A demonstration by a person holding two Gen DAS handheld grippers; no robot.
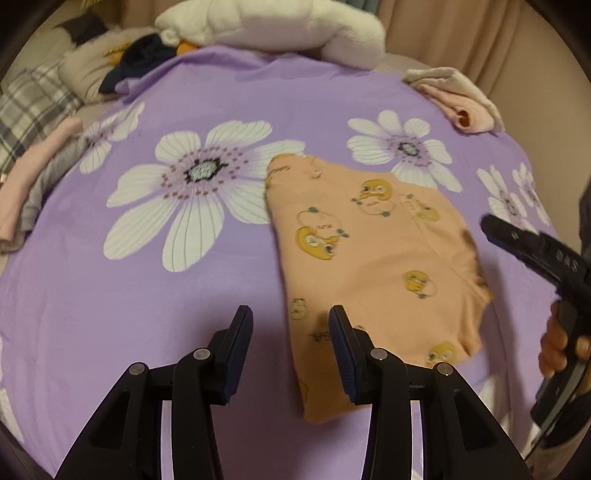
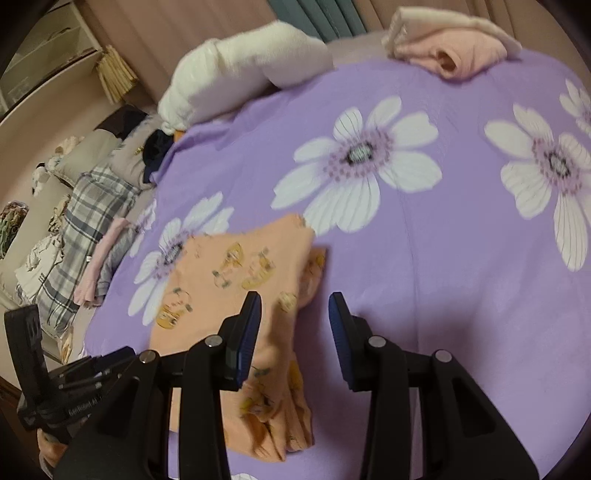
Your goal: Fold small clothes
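Left wrist view: left tongs (image 1: 291, 325) are hanging above the purple floral bedsheet (image 1: 110, 306) with jaws spread, nothing between them; the right fingertip is sitting over the near edge of the peach garment (image 1: 373, 254), the left one over bare sheet. The garment, printed with yellow cartoon figures, is lying folded flat on the sheet, right of centre, partly covering a white flower. The right tongs (image 1: 498, 229) are showing at the right edge as a dark body pointing in toward the garment, with the person's hand (image 1: 557, 343) wrapped on the grip; jaw state is not readable from here. A folded pink garment (image 1: 461, 99) is sitting at the far right corner of the sheet, a white plush bundle (image 1: 273, 26) at the far edge, a plaid cloth (image 1: 29, 110) and pink-grey folded pieces (image 1: 33, 177) off the left side. Right wrist view: right tongs (image 2: 294, 314) are gaping apart, gripping nothing; the left fingertip is overlapping the peach garment (image 2: 229, 284), the right one is over bare bedsheet (image 2: 461, 295). The garment is lying left of centre, layered edges stacked at its near end. The left tongs (image 2: 55, 376) are visible at the lower left, just beside the garment's edge. The folded pink garment (image 2: 458, 48) is at the top right, the white bundle (image 2: 240, 66) top centre.
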